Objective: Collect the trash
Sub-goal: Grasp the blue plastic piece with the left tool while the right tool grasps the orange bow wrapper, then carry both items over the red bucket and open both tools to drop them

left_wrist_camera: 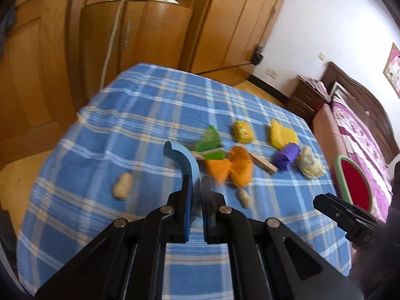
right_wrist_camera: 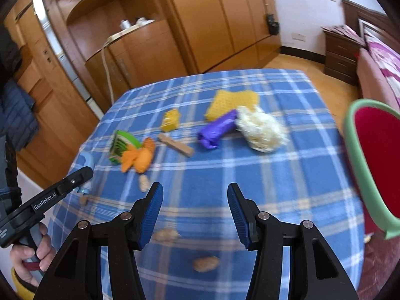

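My left gripper (left_wrist_camera: 196,182) is shut on a light blue curved plastic piece (left_wrist_camera: 181,157), held above the blue plaid table (left_wrist_camera: 140,115). Trash lies beyond it: an orange wrapper (left_wrist_camera: 230,167), a green wrapper (left_wrist_camera: 208,140), a yellow packet (left_wrist_camera: 242,131), a yellow sponge cloth (left_wrist_camera: 282,133), a purple wrapper (left_wrist_camera: 286,156), a white crumpled wad (left_wrist_camera: 310,162), a wooden clip (left_wrist_camera: 263,166) and peanuts (left_wrist_camera: 122,186). My right gripper (right_wrist_camera: 195,200) is open and empty above the table's near part, with peanuts (right_wrist_camera: 206,263) below it. The purple wrapper (right_wrist_camera: 218,128) and white wad (right_wrist_camera: 260,130) lie ahead of it.
A red bin with a green rim (right_wrist_camera: 375,160) stands at the table's right side; it also shows in the left wrist view (left_wrist_camera: 355,182). Wooden wardrobes (left_wrist_camera: 155,37) stand behind the table. A bed (left_wrist_camera: 360,135) and nightstand (right_wrist_camera: 342,55) are at the right.
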The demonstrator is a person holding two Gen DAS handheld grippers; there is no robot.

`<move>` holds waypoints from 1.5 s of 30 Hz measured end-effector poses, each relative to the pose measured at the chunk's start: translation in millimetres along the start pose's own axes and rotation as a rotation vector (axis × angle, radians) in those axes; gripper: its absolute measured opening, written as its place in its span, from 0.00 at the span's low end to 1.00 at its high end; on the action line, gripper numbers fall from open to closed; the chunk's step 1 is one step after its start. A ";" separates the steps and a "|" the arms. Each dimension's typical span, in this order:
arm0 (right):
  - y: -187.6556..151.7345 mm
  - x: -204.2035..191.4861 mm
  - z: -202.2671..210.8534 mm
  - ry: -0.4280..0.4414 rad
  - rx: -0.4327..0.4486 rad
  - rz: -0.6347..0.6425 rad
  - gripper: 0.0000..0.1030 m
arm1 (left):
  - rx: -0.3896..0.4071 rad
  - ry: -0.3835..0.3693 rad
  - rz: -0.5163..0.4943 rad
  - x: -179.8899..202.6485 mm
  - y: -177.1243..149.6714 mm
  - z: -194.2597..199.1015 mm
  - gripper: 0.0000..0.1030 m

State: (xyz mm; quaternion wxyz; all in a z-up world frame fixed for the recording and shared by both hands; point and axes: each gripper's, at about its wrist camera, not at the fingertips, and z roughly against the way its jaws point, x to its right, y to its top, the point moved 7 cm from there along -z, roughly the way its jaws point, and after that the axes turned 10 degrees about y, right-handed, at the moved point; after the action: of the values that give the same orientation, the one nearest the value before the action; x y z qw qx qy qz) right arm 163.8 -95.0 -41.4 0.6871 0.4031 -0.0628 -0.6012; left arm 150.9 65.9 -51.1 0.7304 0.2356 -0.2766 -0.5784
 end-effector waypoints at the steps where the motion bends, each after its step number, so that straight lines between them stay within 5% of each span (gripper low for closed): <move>1: 1.9 -4.0 -4.7 0.005 -0.005 0.007 0.53 | 0.003 0.012 0.004 -4.2 0.8 -0.3 0.05; 14: 17.1 -49.4 -86.4 0.069 -0.085 0.030 0.53 | 0.015 0.101 0.040 -43.9 1.0 -10.6 0.05; 23: 8.9 -52.4 -112.2 0.095 -0.139 -0.002 0.18 | 0.008 0.093 0.038 -43.4 -1.5 -12.2 0.05; 35: 15.3 -47.7 -48.5 0.135 0.000 -0.025 0.14 | 0.031 0.027 -0.013 -7.2 3.0 8.0 0.05; 45: 8.8 -15.0 28.4 0.083 0.109 -0.072 0.14 | 0.010 -0.084 -0.073 45.0 0.9 23.1 0.05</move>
State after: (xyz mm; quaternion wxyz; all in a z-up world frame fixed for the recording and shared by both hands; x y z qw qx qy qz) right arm 150.4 -95.9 -10.9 0.6441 0.4666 -0.0525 -0.6039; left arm 144.0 21.7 -27.6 0.6954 0.2247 -0.3010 -0.6126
